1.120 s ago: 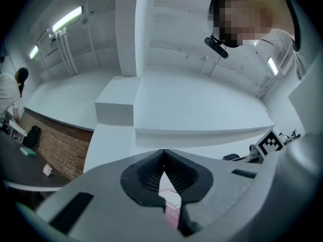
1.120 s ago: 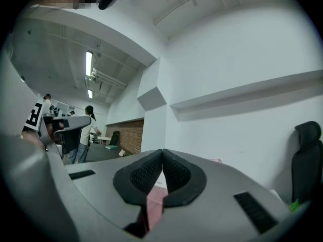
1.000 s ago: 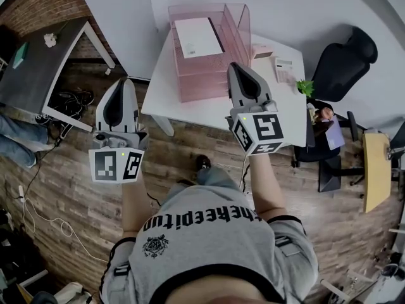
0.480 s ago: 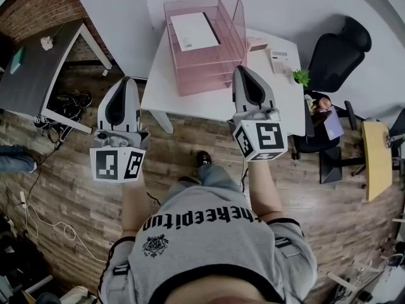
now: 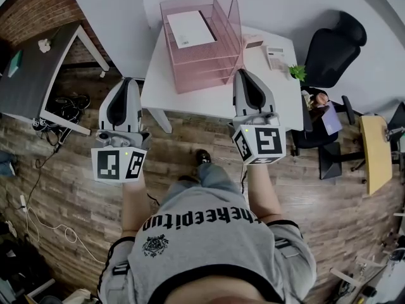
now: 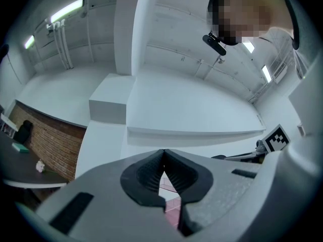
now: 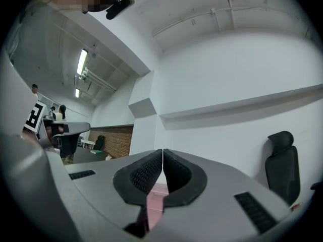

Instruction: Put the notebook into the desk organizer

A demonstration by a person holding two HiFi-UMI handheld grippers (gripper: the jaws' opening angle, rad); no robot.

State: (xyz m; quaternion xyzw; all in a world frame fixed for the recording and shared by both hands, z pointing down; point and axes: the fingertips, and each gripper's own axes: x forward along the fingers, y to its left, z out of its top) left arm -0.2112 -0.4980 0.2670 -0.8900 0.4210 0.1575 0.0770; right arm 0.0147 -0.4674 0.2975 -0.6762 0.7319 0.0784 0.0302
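The jaws of both tools were clenched tip to tip with nothing between them: the left gripper (image 6: 163, 156) showed its ribbed pads meeting in its own view, and the right gripper (image 7: 162, 155) showed the same. In the head view, a dark desk (image 5: 35, 75) stood at the far left over the wooden floor (image 5: 63, 182). The left gripper hung above that floor, just off the front left corner of the white table (image 5: 285, 103), touching nothing. On the tabletop's back left part stood the pink desk organizer (image 5: 205, 59), a stack of open trays whose left side ran along the tabletop's left edge. The white notebook (image 5: 186, 28) lay flat in its top tray, toward that tray's left side. The right gripper was held over the tabletop's front edge, just right of the organizer's front corner and apart from it. Behind it, near the back edge, sat a small pink box (image 5: 254, 43) and then a small white device (image 5: 276, 57), too small to identify. A little green plant (image 5: 296, 73) stood at the tabletop's right edge. A black office chair (image 5: 332, 49) stood off the back right corner, and a yellow table (image 5: 370, 163) stood well apart at the far right.
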